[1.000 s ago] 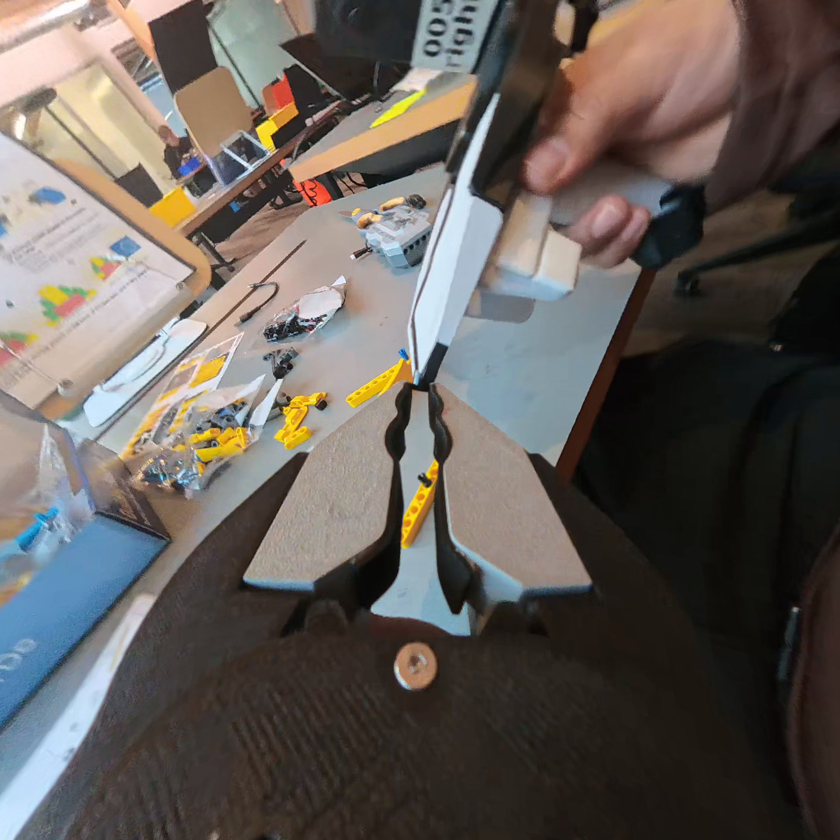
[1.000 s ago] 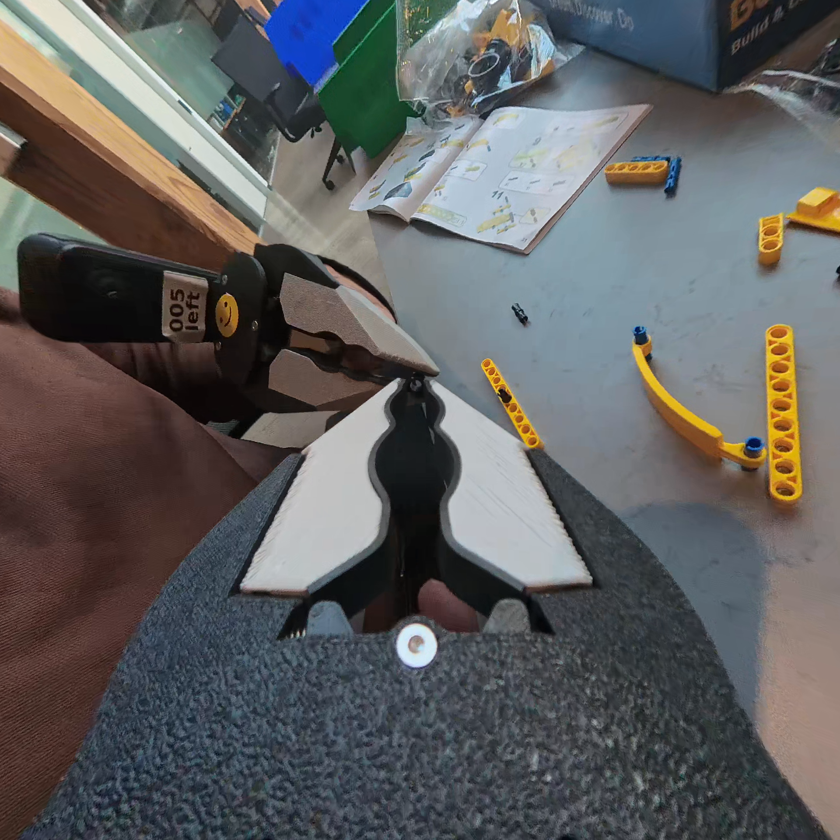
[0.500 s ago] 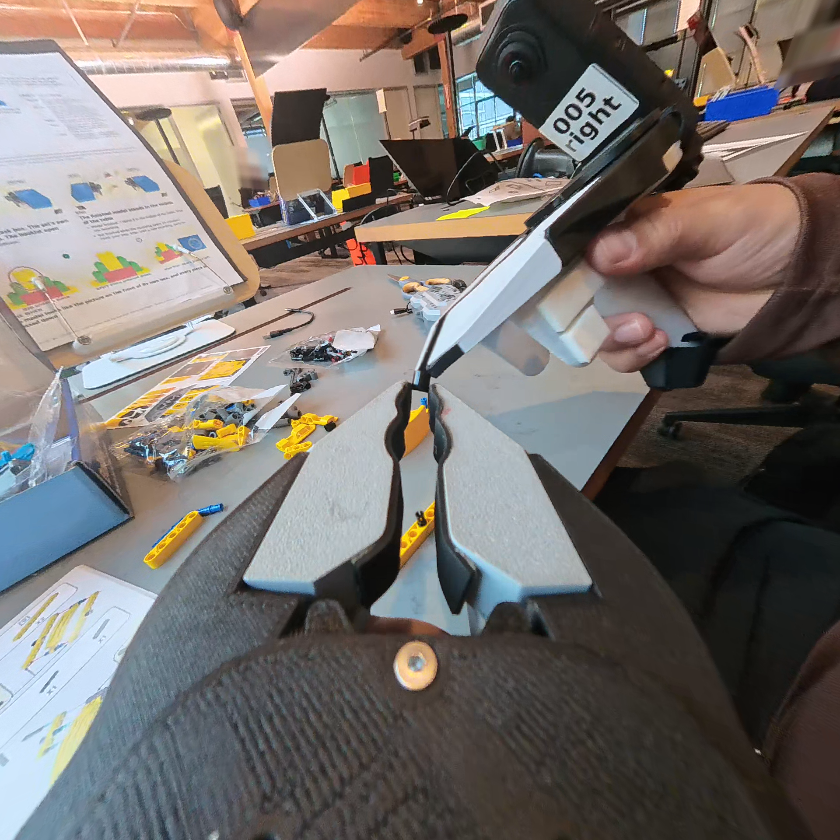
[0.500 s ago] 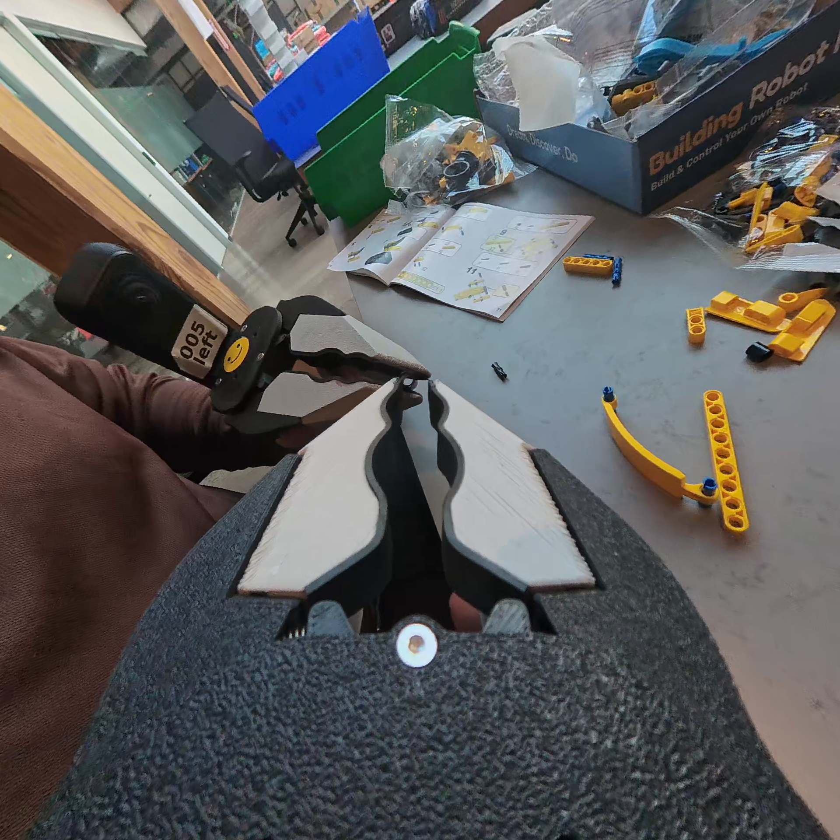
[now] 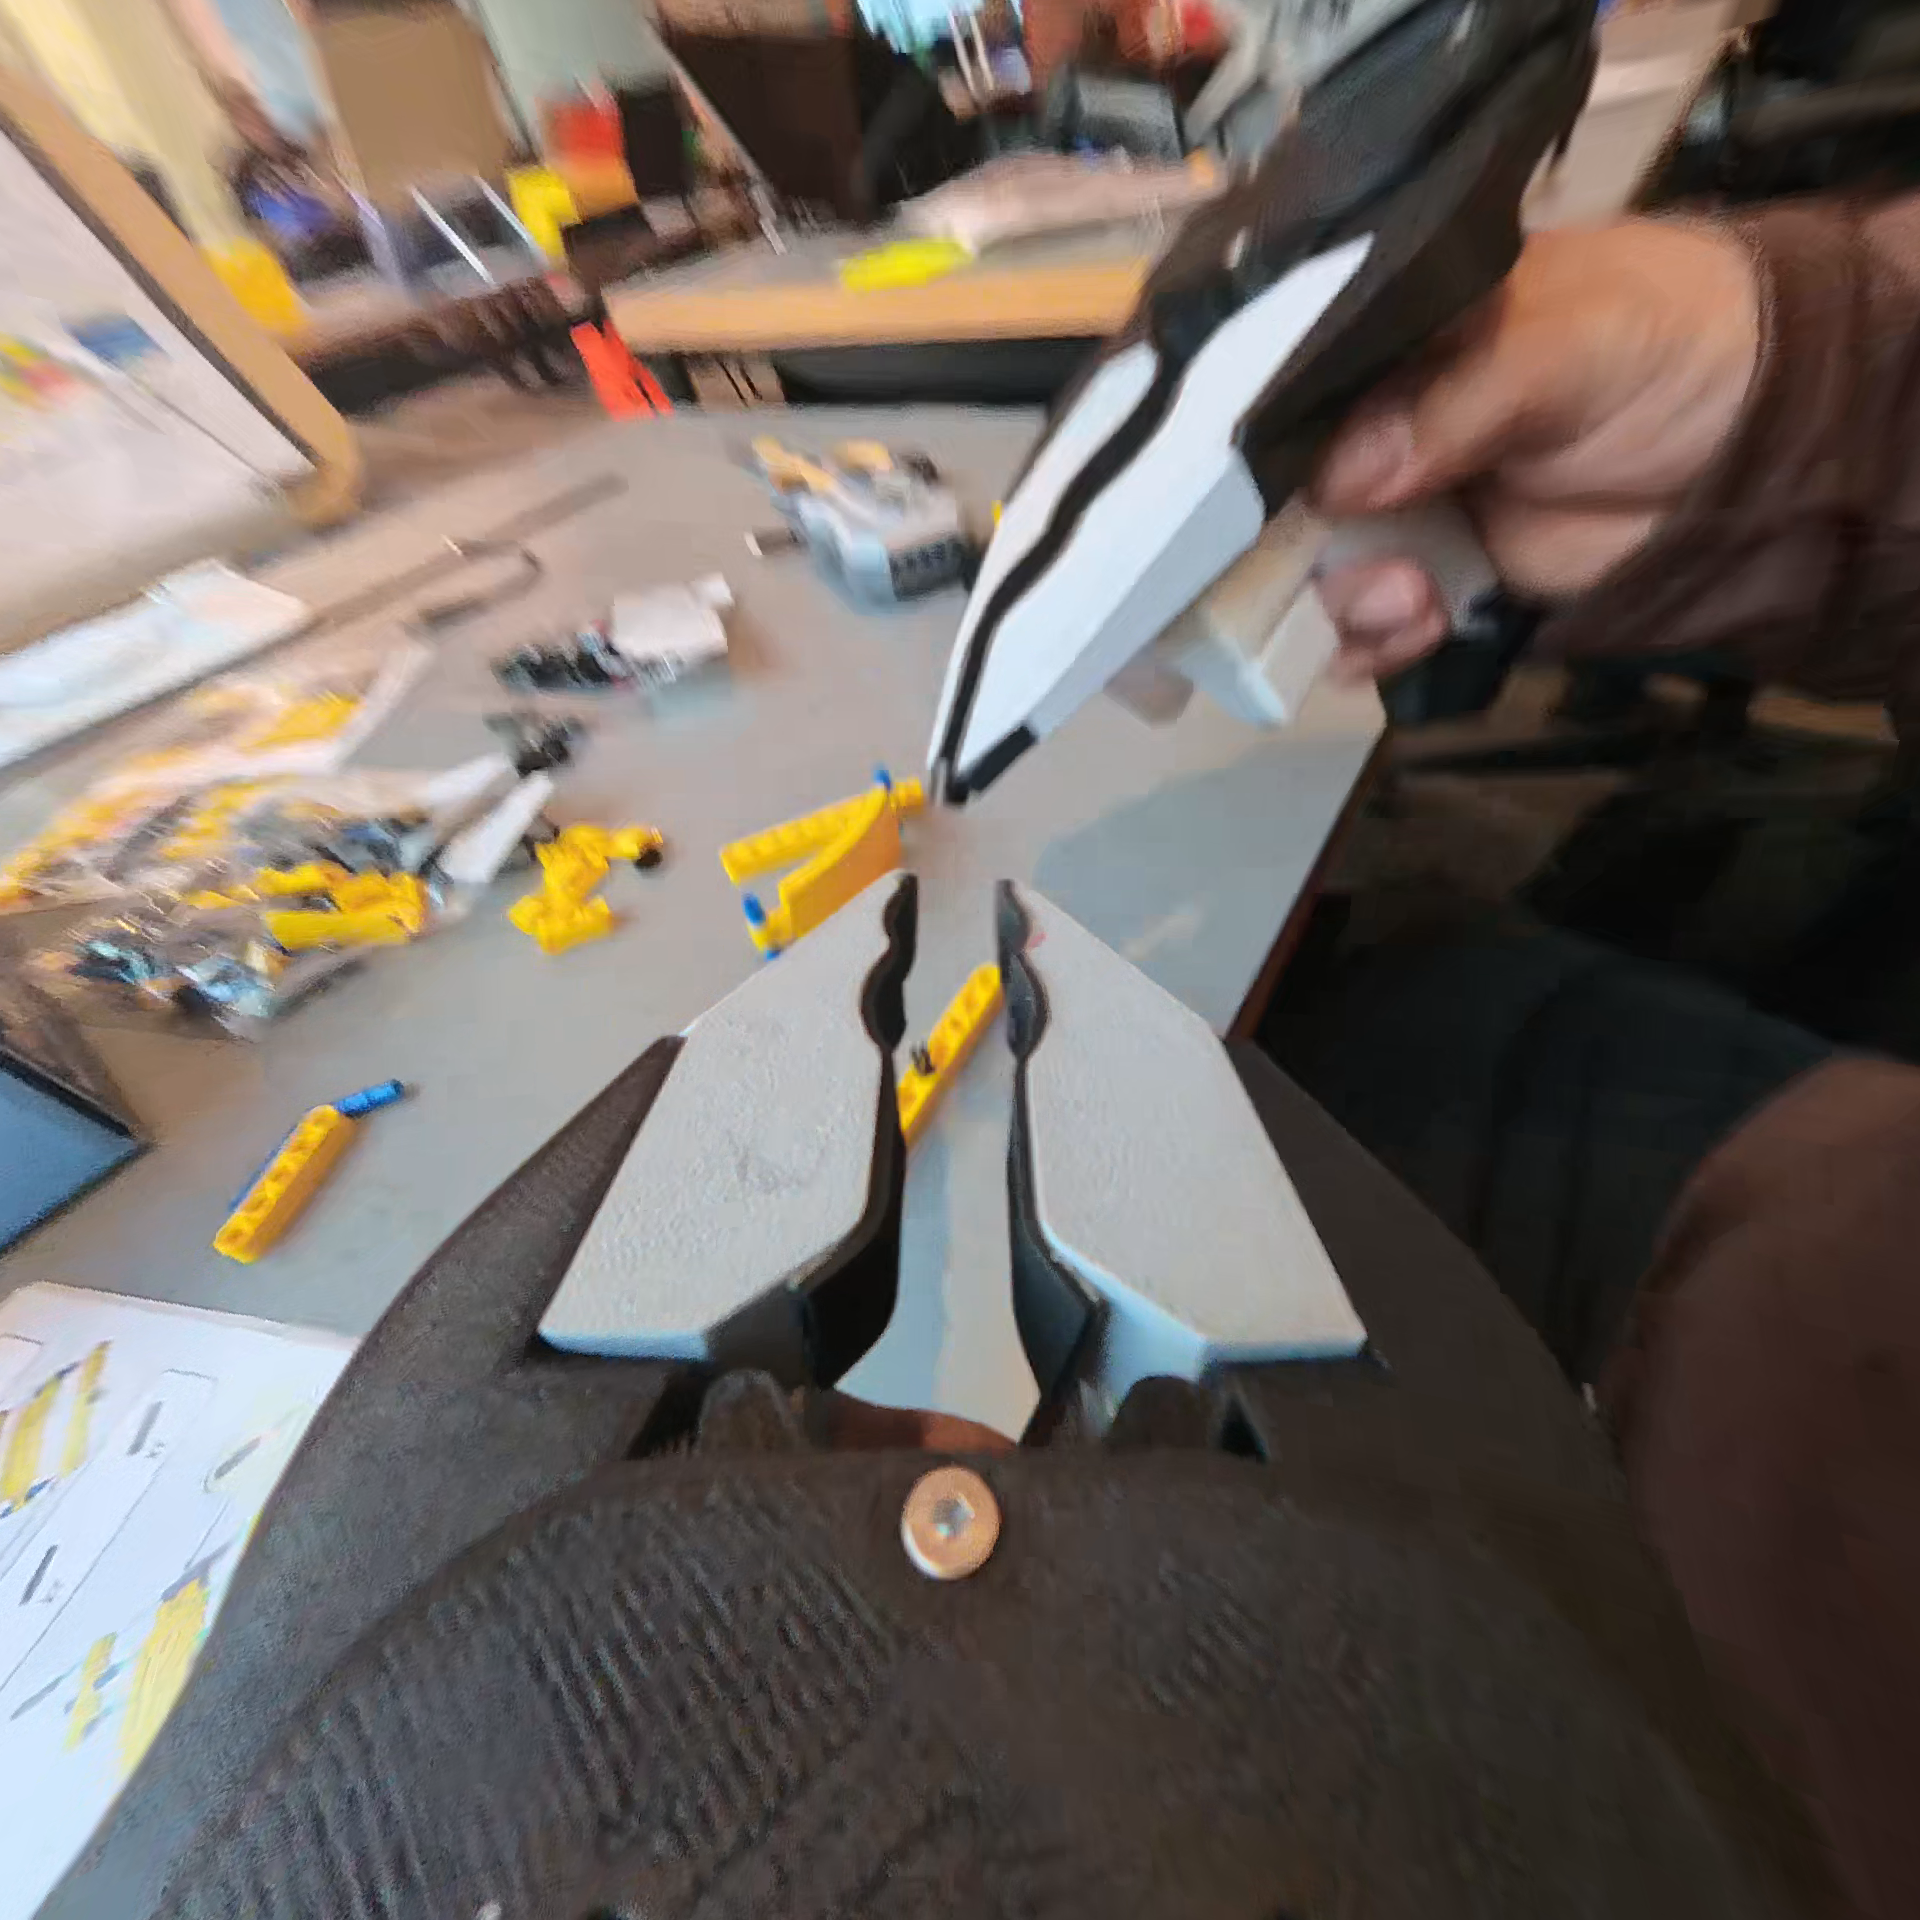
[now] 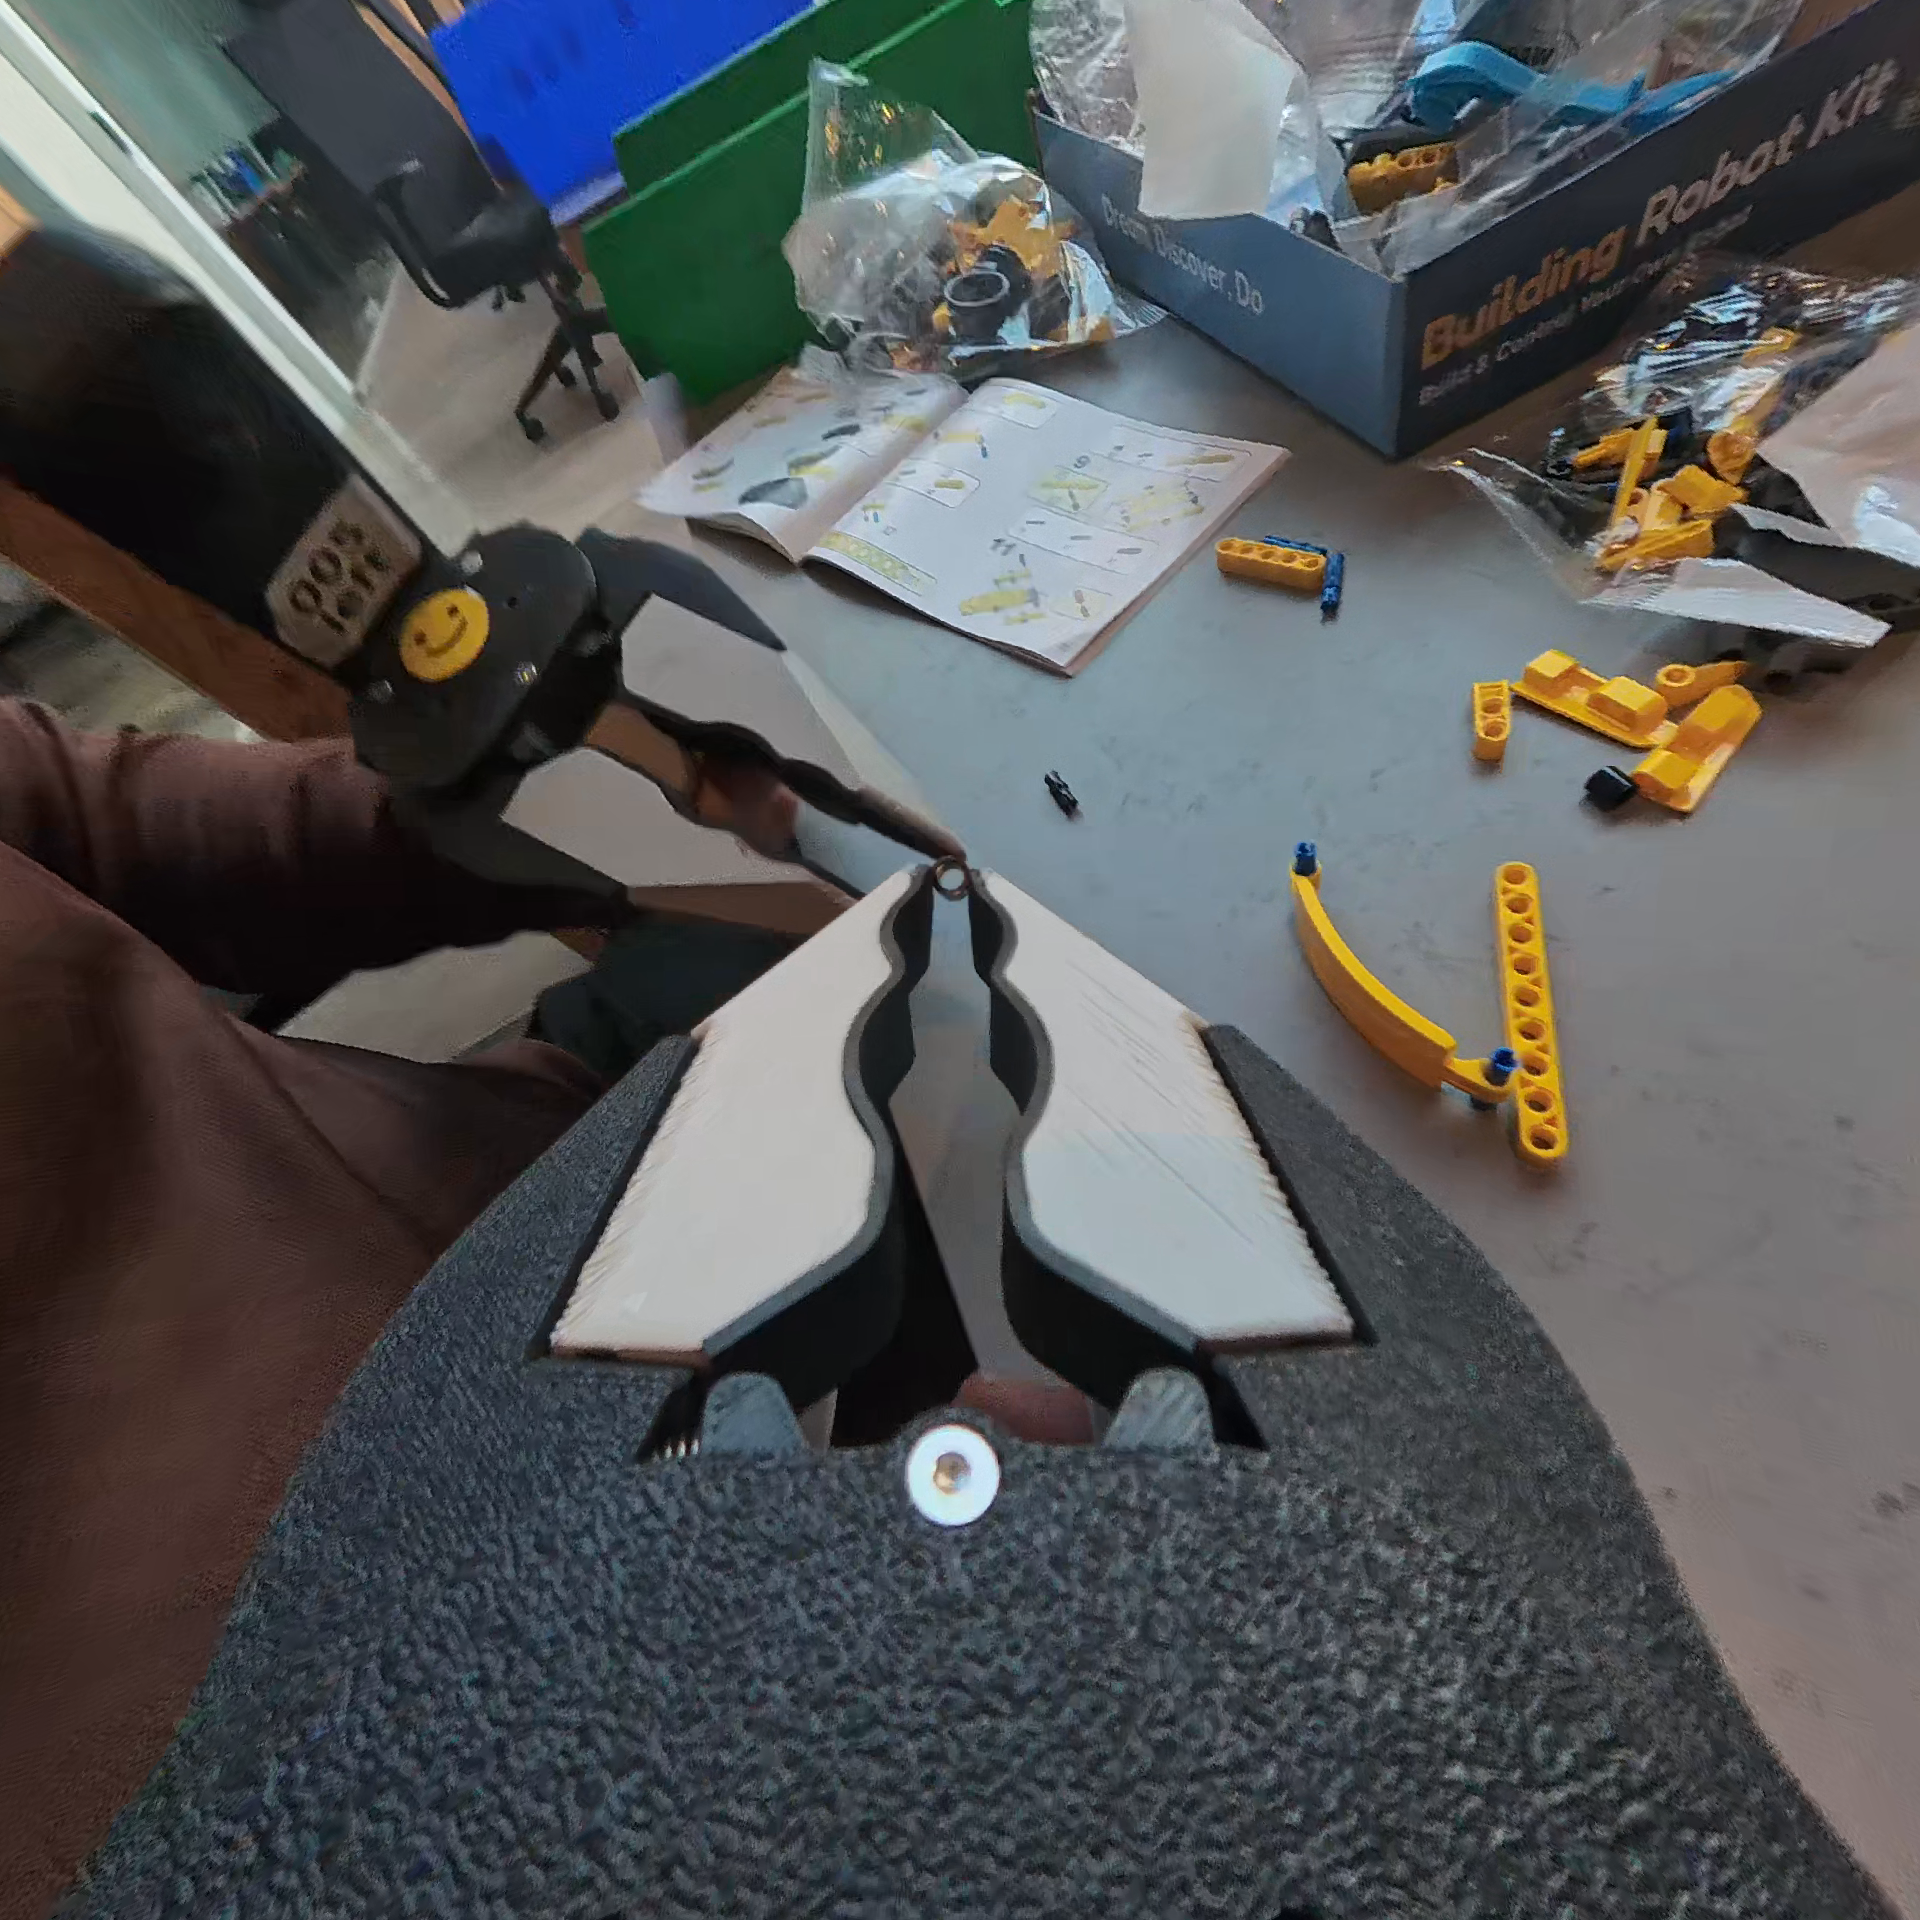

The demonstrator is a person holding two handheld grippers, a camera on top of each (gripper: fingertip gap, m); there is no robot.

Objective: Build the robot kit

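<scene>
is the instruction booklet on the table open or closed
Open. In the right wrist view the booklet lies flat on the table, two printed pages spread either side of a centre fold.

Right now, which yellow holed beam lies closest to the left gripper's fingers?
The short straight beam seen between the left gripper fingers; the beam with the blue pin lies far off.

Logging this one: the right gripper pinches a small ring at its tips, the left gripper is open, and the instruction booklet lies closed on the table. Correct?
Not quite. The instruction booklet lies open, pages up, on the table, as the right wrist view shows. The rest stands: the right gripper pinches a small ring at its tips, and the left gripper is open.
</scene>
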